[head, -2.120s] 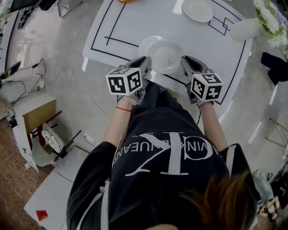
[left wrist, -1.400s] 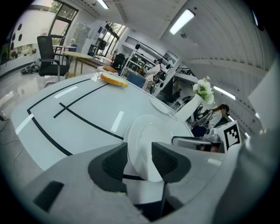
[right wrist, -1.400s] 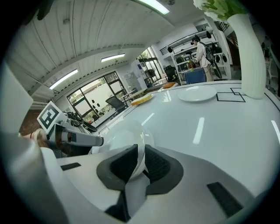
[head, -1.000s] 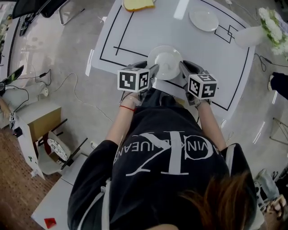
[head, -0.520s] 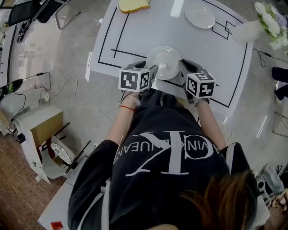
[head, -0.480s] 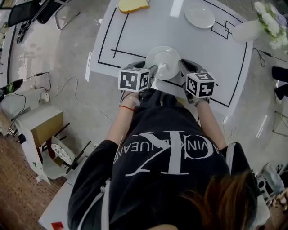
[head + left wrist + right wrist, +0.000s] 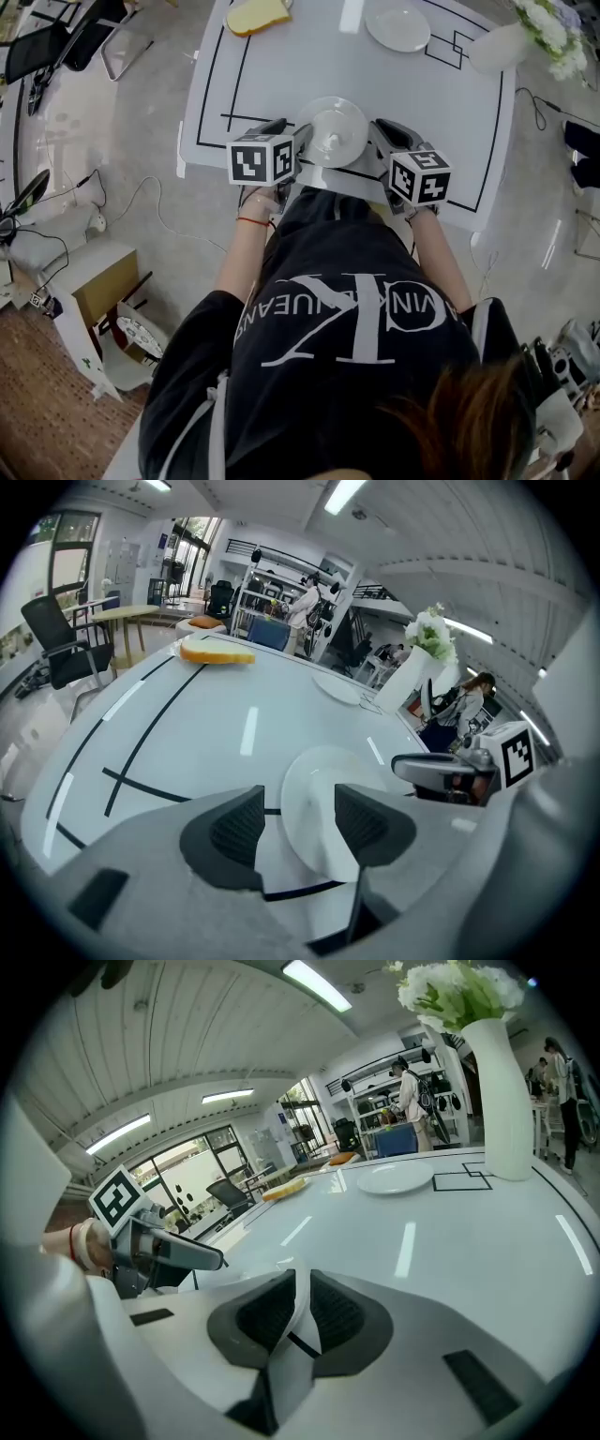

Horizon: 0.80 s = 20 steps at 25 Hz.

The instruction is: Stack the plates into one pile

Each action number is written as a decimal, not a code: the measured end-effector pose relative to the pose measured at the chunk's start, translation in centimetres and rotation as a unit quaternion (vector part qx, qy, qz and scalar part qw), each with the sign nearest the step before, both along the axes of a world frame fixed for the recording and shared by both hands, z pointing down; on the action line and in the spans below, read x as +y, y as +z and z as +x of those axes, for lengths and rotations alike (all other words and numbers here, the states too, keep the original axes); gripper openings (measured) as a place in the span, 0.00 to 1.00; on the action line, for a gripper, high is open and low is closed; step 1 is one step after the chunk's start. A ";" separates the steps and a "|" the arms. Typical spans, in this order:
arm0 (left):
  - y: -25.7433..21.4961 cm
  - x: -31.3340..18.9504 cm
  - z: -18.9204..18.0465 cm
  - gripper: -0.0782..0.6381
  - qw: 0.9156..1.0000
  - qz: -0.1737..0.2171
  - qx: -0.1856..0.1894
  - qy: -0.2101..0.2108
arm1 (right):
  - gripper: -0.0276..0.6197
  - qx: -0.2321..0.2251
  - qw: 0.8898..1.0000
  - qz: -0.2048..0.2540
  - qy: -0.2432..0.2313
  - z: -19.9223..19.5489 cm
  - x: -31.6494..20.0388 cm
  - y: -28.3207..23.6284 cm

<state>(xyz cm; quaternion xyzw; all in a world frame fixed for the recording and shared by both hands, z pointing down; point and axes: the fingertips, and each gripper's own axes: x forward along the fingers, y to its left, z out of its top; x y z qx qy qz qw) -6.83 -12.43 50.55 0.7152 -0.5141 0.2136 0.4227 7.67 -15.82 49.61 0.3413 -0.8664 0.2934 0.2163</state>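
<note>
Care with the release matters here: the right tongs (image 7: 300, 1288), pinched on the right rim of the near plate (image 7: 330, 131) with jaws just easing apart, should let go only once that plate sits flat on the surface (image 7: 281, 56). The left tongs (image 7: 298, 799) gape wide and hold nothing, the plate's left edge just ahead of their tips. The far plate (image 7: 398, 25) lies well apart at the far right.

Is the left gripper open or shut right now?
Open. The left gripper has its pads wide apart in its own view, and the white plate shows through the gap, neither pad pressing on it.
</note>
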 end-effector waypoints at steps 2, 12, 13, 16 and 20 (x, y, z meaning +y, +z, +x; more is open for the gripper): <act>-0.5 -0.9 0.1 0.44 1.000 0.008 0.000 0.007 | 0.12 -0.002 1.000 0.002 0.015 0.8 -0.1 -0.3; -1.8 -4.3 1.4 0.43 0.997 0.032 0.005 0.064 | 0.12 -0.005 0.996 0.007 0.090 3.7 -0.3 -0.7; -2.1 -4.8 1.5 0.43 0.997 0.038 0.009 0.074 | 0.12 -0.006 0.995 0.010 0.101 3.9 -0.4 -0.9; -2.5 -6.4 2.1 0.43 0.993 0.056 0.019 0.104 | 0.12 -0.023 0.990 0.017 0.136 4.4 -1.2 -1.6; -2.7 -8.5 2.5 0.42 0.986 0.076 0.031 0.143 | 0.12 -0.047 0.981 0.032 0.183 5.0 -2.3 -2.6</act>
